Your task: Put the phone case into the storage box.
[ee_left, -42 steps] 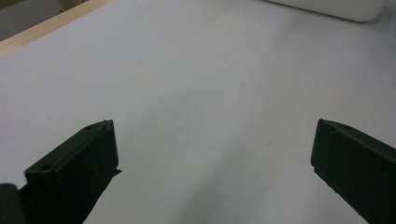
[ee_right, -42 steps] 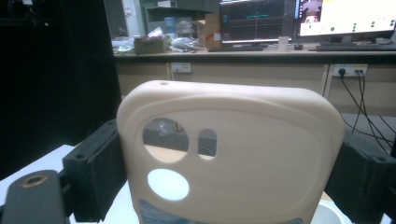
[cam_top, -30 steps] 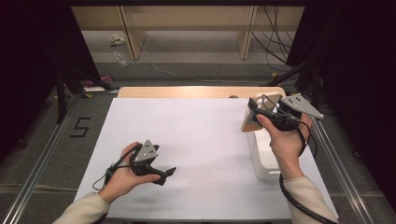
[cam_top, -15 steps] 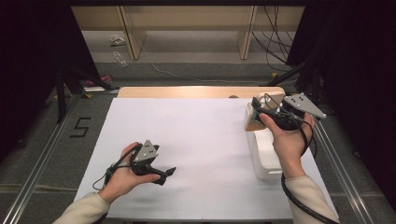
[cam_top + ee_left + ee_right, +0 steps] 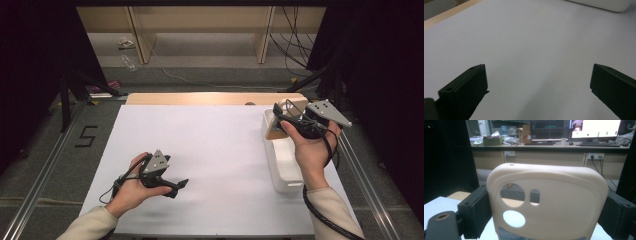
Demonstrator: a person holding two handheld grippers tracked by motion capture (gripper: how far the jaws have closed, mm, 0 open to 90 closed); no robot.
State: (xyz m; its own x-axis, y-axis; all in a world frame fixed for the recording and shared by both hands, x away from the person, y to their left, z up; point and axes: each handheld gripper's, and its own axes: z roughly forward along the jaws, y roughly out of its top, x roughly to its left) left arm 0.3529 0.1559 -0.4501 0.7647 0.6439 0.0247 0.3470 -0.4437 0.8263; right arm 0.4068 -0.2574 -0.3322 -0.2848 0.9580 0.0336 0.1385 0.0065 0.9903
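Right gripper (image 5: 278, 116) grips a cream phone case (image 5: 546, 202) by its two side edges, the black jaws pressed against it left and right, and holds it upright in the air above the far end of the white bin (image 5: 282, 165). Judging by that, the pick is done: the case is lifted and firmly held, and what is left is to carry it to wherever it belongs and set it down, on the table or in the bin; which of the two cannot be told.

Left gripper (image 5: 176, 186) rests low over the near left part of the table (image 5: 210, 145), its jaws spread wide with nothing between them, pointing across the bare white sheet toward the bin. It has no part in the hold at this point.

Going by size: the table with its white cover comes first, its wooden edge (image 5: 200, 98) bare at the far side; then the long bin along the right side; then the case with its camera cut-outs. Beyond the table stand desks with lit monitors (image 5: 574, 130). Nothing blocks a path across the table; only the bin's rim sits close under the case.
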